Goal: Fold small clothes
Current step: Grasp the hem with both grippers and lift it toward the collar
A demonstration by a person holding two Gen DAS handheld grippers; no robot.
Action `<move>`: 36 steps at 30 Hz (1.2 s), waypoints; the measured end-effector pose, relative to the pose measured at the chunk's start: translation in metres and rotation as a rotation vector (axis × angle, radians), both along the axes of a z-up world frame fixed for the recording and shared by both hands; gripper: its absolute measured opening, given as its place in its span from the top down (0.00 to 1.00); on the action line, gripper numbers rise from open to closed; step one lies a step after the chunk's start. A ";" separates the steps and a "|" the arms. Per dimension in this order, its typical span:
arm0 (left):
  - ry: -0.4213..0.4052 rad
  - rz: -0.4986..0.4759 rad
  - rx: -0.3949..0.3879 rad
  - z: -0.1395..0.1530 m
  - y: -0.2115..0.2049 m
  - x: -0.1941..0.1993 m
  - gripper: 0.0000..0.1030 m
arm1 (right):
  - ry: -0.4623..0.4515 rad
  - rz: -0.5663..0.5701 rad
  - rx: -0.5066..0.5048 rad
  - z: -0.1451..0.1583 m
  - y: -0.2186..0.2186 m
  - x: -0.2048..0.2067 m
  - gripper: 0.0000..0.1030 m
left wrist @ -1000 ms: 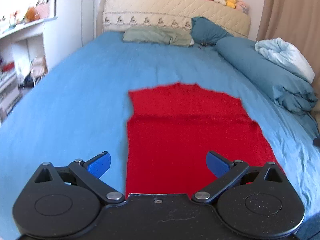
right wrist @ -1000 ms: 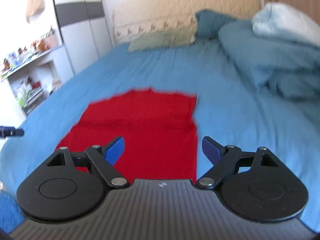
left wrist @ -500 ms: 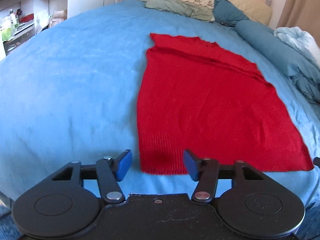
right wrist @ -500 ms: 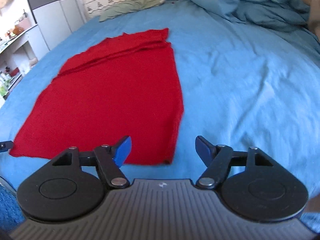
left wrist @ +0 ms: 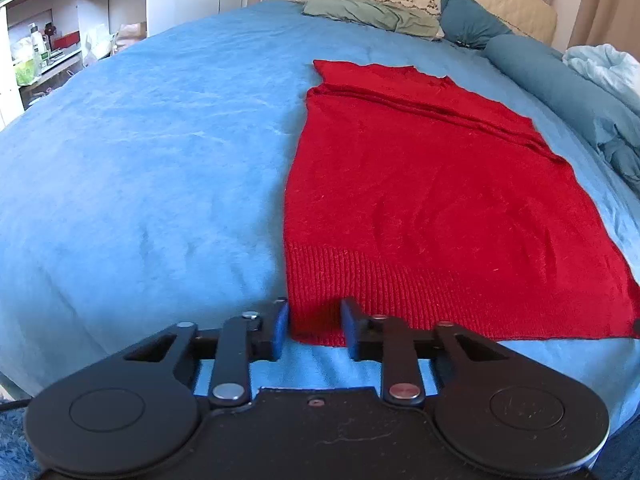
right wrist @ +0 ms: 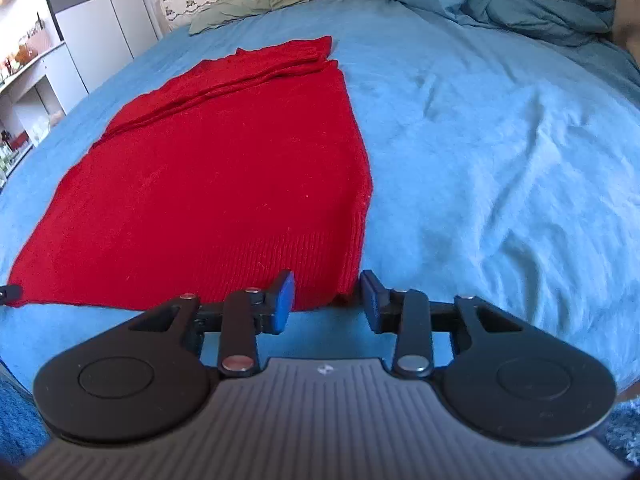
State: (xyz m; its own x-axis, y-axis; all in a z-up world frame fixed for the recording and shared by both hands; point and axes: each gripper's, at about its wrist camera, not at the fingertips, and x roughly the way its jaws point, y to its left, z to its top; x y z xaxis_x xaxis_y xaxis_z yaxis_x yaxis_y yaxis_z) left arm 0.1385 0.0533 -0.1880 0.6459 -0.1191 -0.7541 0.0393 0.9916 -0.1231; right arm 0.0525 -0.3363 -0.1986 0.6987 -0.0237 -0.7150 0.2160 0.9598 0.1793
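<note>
A red knitted garment [left wrist: 432, 208] lies flat on the blue bed, its ribbed hem nearest me; it also shows in the right wrist view [right wrist: 208, 184]. My left gripper [left wrist: 314, 326] is open, its blue pads straddling the hem's near left corner. My right gripper [right wrist: 328, 300] is open, its pads straddling the hem's near right corner. Neither pair of jaws has closed on the cloth. The far end of the garment is folded over in a band.
The blue bed sheet [left wrist: 140, 168] spreads wide to the left. A bunched blue duvet [right wrist: 512, 0] lies at the far right. Pillows [left wrist: 368, 12] sit by the headboard. White shelves [left wrist: 48, 40] stand left of the bed.
Both grippers have dropped down and pulled back to the near hem corners. Their jaws have narrowed from wide open to a smaller gap around the corners.
</note>
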 end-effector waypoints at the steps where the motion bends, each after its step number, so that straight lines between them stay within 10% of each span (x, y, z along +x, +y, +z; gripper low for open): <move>1: 0.002 0.001 0.000 0.000 0.000 0.001 0.83 | 0.000 -0.004 0.001 -0.001 0.000 0.001 0.56; 6: 0.013 -0.007 0.004 0.002 -0.002 0.001 0.95 | 0.001 -0.026 0.016 -0.002 -0.003 0.005 0.77; 17: -0.103 -0.025 -0.033 0.091 -0.004 0.029 0.96 | -0.180 -0.034 0.169 0.077 -0.026 0.028 0.80; 28: -0.242 0.027 -0.002 0.176 -0.031 0.268 0.95 | -0.268 -0.053 0.187 0.182 -0.070 0.273 0.80; 36: -0.158 0.128 0.011 0.082 -0.066 0.422 0.95 | -0.148 -0.126 0.015 0.096 -0.066 0.451 0.81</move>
